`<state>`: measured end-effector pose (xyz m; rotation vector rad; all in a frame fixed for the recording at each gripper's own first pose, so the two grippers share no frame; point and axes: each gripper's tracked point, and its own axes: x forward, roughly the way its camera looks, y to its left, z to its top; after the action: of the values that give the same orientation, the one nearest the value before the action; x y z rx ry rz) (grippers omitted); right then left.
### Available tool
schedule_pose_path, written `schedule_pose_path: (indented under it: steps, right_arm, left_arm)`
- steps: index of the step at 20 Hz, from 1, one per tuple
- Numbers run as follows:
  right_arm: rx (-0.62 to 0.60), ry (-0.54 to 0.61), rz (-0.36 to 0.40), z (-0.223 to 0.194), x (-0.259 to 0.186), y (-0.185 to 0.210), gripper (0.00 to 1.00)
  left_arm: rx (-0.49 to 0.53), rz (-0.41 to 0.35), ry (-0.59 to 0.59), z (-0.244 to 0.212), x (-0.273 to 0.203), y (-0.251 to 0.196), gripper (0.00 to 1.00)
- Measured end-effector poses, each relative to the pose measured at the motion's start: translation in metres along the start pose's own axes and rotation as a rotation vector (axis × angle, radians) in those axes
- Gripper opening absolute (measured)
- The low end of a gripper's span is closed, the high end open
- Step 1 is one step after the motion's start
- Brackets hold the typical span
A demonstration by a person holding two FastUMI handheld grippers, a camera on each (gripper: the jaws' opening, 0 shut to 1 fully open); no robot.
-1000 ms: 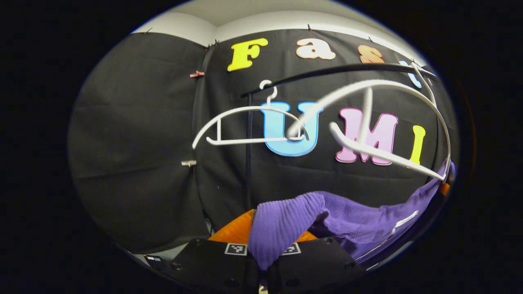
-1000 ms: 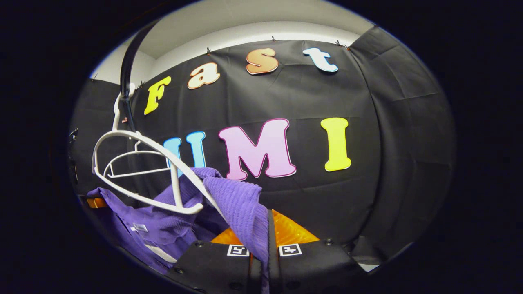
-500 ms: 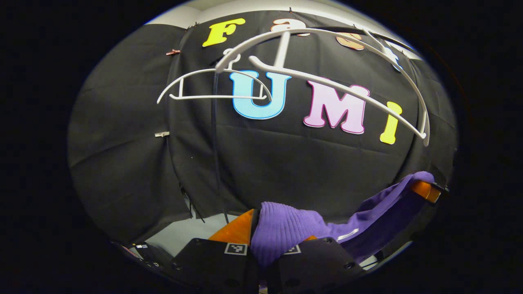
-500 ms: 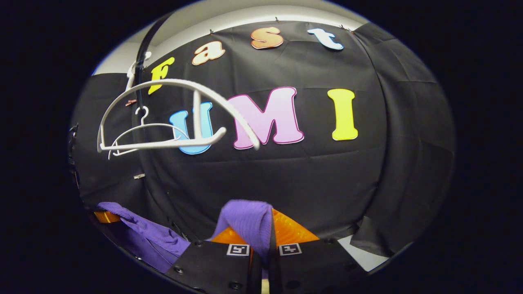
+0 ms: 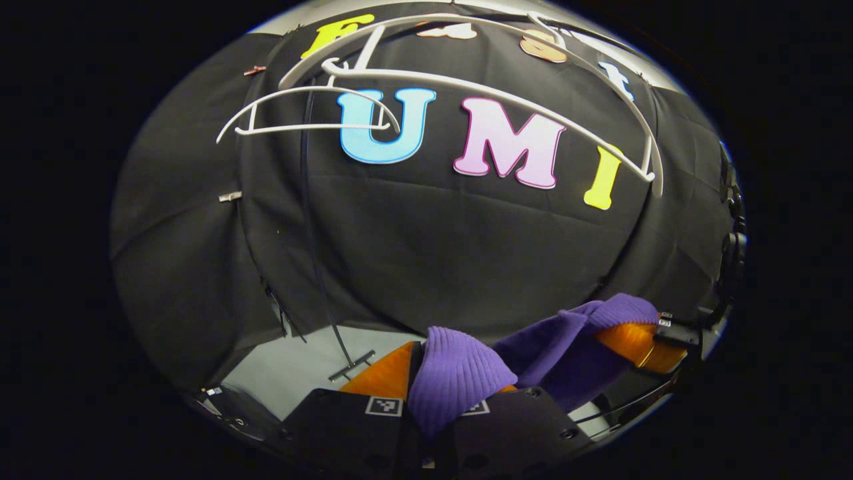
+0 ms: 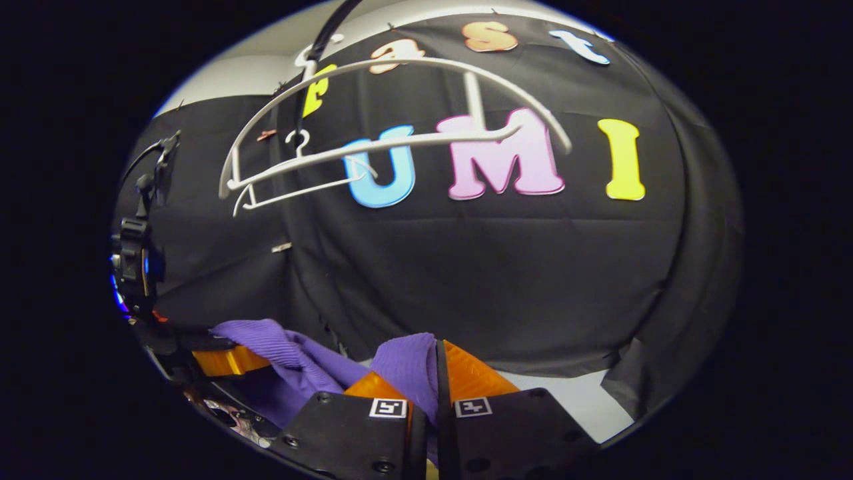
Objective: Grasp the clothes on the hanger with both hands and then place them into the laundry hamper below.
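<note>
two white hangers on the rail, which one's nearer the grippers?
The larger-looking front hanger; the farther hanger looks smaller, hanging behind it.

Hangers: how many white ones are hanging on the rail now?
2. The near hanger hangs bare, above the grippers; the far hanger hangs behind it, also bare. More may be hidden.

The purple garment (image 5: 460, 373) hides the closing line of the left tongs (image 5: 436, 400). Its lower folds run out of sight under the right tongs (image 6: 426, 393).
</note>
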<state>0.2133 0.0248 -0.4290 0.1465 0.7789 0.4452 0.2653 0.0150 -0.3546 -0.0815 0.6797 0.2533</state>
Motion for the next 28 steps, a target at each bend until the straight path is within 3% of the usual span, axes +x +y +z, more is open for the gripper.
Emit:
schedule_pose_path:
  steps: [7, 16, 21, 27, 28]
  right_arm:
    - [0.029, 0.265, 0.122, -0.077, -0.006, 0.05, 0.12]
    - [0.021, 0.52, 0.083, -0.14, -0.011, 0.037, 0.11]
    - [0.08, 0.567, 0.058, -0.148, -0.008, 0.031, 0.11]
    - [0.059, 0.624, 0.01, -0.163, 0.0, 0.018, 0.12]
    - [0.033, 0.641, -0.001, -0.168, -0.004, 0.013, 0.32]
  left_arm:
    - [-0.068, -0.048, 0.224, -0.07, 0.009, -0.013, 0.12]
    - [-0.23, -0.085, 0.535, -0.133, 0.008, -0.028, 0.13]
    - [-0.296, -0.078, 0.581, -0.142, 0.015, -0.021, 0.13]
    - [-0.352, -0.058, 0.638, -0.156, 0.018, -0.016, 0.15]
    - [-0.352, -0.061, 0.646, -0.162, 0.022, -0.014, 0.29]
